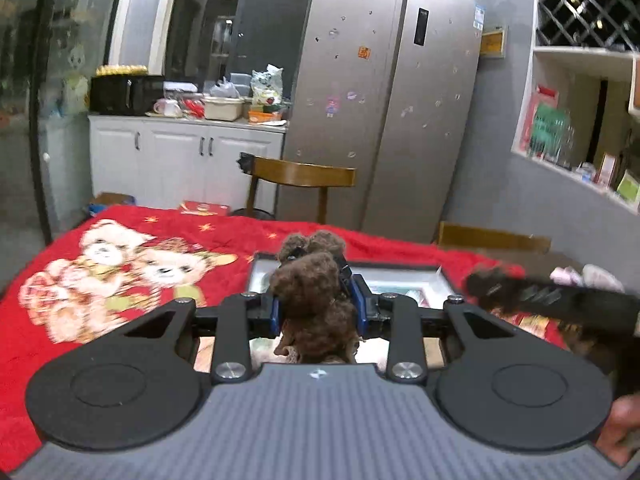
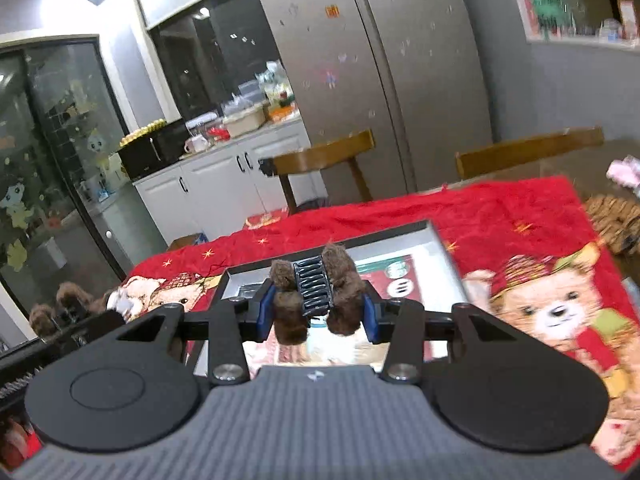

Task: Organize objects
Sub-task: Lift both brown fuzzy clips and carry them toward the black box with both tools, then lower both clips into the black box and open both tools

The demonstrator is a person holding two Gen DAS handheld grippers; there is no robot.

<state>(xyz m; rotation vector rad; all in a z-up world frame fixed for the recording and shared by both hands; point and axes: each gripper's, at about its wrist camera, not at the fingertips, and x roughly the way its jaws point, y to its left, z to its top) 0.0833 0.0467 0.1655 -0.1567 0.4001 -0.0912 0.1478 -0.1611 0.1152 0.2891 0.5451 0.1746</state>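
Observation:
In the left wrist view, my left gripper (image 1: 318, 308) is shut on a brown fuzzy clip (image 1: 316, 292), its blue pads pressing both sides. It hangs above a shallow black-rimmed box (image 1: 400, 270) on the red blanket. My right gripper (image 1: 520, 292) shows blurred at the right with brown fuzz at its tip. In the right wrist view, my right gripper (image 2: 318, 308) is shut on a second brown fuzzy clip (image 2: 344, 300) with dark ribbed teeth in the middle, above the same box (image 2: 436, 236). My left gripper (image 2: 68, 312) is at the far left with its furry clip.
A red blanket (image 1: 120, 340) printed with teddy bears covers the table. Two wooden chairs (image 1: 300, 176) (image 2: 528, 152) stand behind it, then a steel fridge (image 1: 384, 100) and a cluttered white cabinet (image 1: 180, 156). A tan plush thing (image 2: 612, 220) lies at the right edge.

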